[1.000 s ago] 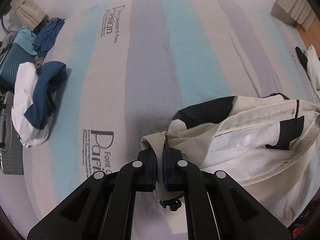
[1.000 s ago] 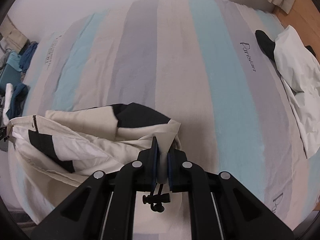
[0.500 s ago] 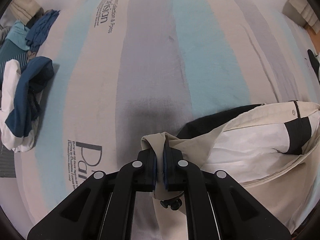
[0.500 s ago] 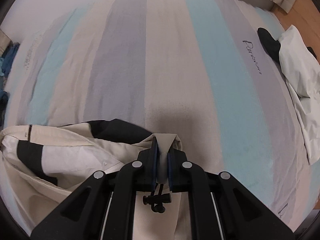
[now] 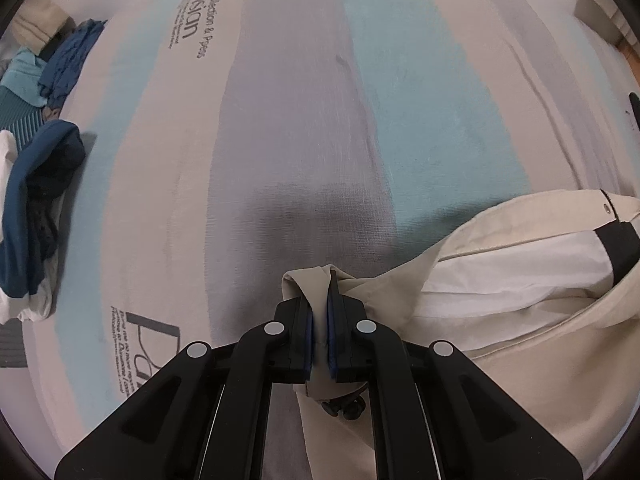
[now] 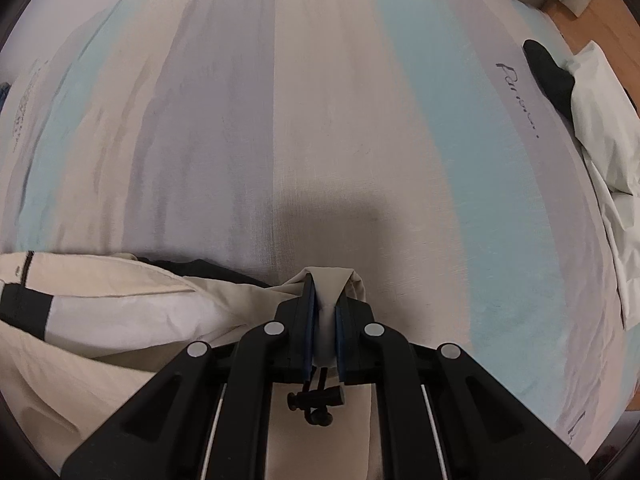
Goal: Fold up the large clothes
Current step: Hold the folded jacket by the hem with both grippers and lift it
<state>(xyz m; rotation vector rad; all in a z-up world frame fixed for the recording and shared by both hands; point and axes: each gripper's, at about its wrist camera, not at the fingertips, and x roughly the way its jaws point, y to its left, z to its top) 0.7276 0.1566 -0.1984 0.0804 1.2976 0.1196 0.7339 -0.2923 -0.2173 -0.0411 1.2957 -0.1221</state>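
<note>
Left gripper [image 5: 319,312]: jaws clamped on a bunched fold of the cream jacket [image 5: 520,280]. Right gripper [image 6: 325,312]: jaws clamped on another fold of the same jacket [image 6: 120,312]. The garment (cream, with black panels and white lining) lies on the striped bedsheet [image 5: 360,120], spreading toward 3 o'clock in the left view and 9 o'clock in the right. A pile of blue and white clothes [image 5: 36,208] sits at 9 o'clock, well apart from the jacket.
</note>
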